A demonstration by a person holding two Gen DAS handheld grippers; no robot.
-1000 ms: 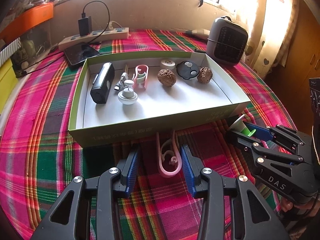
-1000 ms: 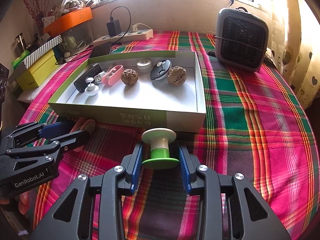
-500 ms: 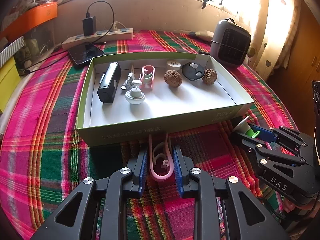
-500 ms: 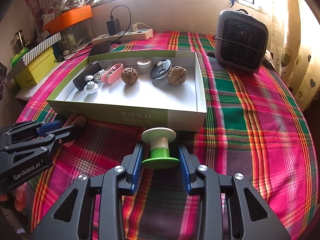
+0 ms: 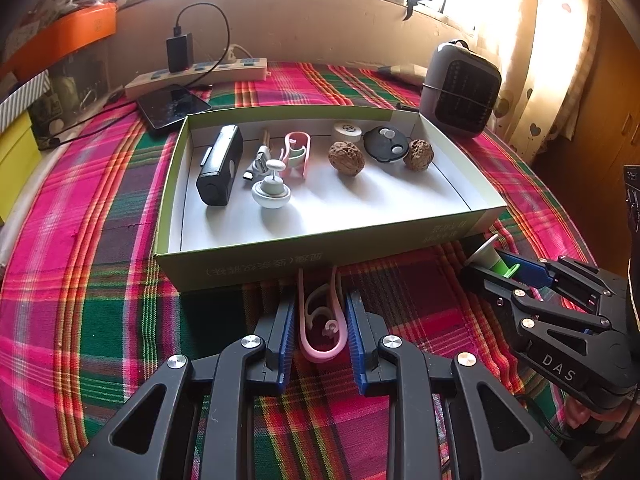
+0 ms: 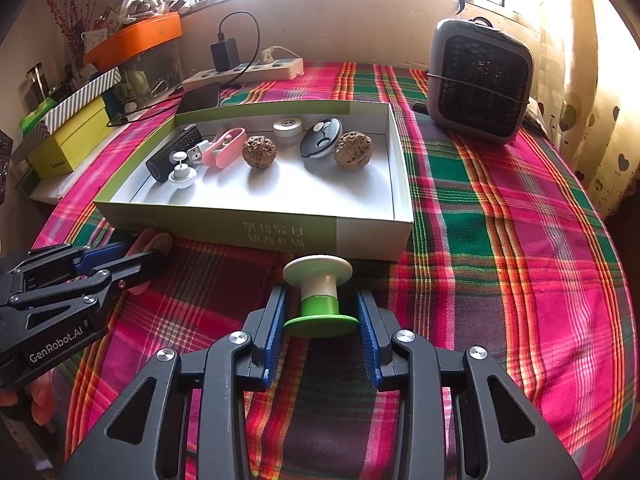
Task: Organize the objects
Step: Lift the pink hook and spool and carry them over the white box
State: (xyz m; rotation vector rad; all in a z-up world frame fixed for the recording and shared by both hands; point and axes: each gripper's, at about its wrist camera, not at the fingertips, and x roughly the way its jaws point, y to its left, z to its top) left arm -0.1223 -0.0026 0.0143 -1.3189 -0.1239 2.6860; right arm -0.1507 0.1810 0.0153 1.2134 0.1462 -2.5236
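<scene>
Just in front of the near wall of the shallow green cardboard tray [image 5: 224, 276], the left gripper [image 5: 320, 320] is clenched on a pink clip [image 5: 320, 344]; the clip lies flat on the plaid tablecloth [image 5: 100, 300] between the two blue pads, its open ends pointing toward the tray. Near the tray's front right corner, the right gripper [image 6: 320, 320] grasps one green-and-white spool [image 6: 319, 300], standing upright between its pads. Inside the tray lie two walnuts [image 5: 346, 158], one black rectangular device [image 5: 220, 172], one second pink clip [image 5: 298, 152], one white knob [image 5: 271, 194], one black disc [image 5: 386, 148], one white round cap [image 5: 346, 131] and one small USB-style plug [image 5: 258, 162].
</scene>
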